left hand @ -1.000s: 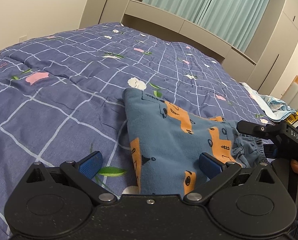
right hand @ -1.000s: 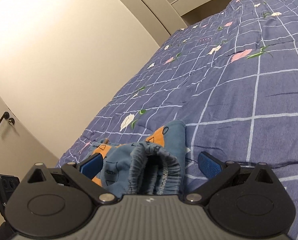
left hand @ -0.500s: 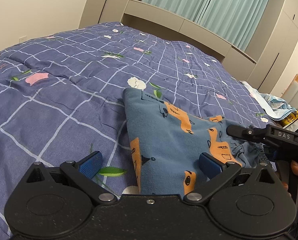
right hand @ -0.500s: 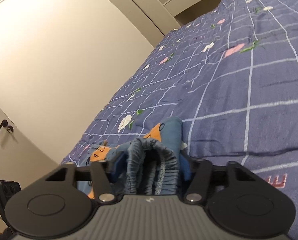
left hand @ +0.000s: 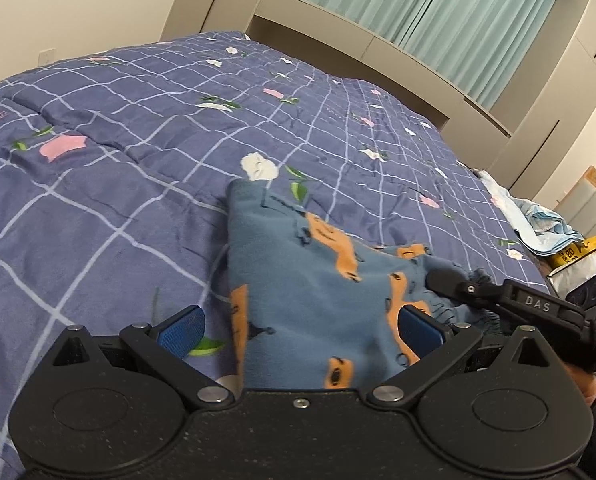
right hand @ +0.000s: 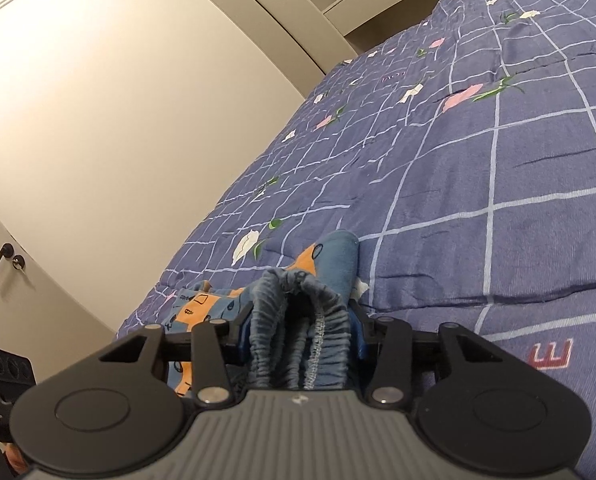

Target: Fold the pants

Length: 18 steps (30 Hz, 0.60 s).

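Note:
Blue pants with orange prints lie folded on the purple checked quilt. My left gripper is open, its blue pads on either side of the pants' near edge. My right gripper is shut on the gathered elastic waistband and lifts it a little off the quilt. The right gripper also shows in the left wrist view at the pants' right end.
A light blue cloth pile lies at the bed's far right edge. A headboard shelf and teal curtains stand behind. A wall and a door with a handle are beside the bed.
My right gripper has closed on the waistband and raised it slightly. My left gripper has stayed open in place.

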### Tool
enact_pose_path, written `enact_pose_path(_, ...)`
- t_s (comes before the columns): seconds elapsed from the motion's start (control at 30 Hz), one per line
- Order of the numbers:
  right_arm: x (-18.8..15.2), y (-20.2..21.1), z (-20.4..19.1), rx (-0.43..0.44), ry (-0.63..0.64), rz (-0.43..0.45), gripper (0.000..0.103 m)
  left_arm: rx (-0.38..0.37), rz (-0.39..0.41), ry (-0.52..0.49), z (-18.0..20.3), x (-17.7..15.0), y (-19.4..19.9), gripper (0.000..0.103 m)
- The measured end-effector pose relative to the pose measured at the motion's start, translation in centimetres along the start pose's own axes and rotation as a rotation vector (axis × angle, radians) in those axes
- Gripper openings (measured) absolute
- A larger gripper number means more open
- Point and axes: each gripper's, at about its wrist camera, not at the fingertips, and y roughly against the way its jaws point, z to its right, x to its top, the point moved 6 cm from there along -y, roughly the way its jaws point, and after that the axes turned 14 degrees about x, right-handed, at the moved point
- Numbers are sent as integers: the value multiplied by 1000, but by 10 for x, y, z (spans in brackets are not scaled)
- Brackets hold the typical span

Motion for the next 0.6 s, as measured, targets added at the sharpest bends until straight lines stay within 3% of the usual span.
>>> enact_pose_path(0.13, 0, 0, 0, 1, 0, 1, 49, -8, -24, 16, 2, 0, 0, 101)
enact_pose_path(0.33, -1, 1, -3, -17, 16, 9, 49, -23, -75, 63, -4, -3, -3, 69)
enact_pose_path(0.6, -5, -3, -30, -161, 133, 30, 42, 5, -93, 95, -12, -2, 0, 43)
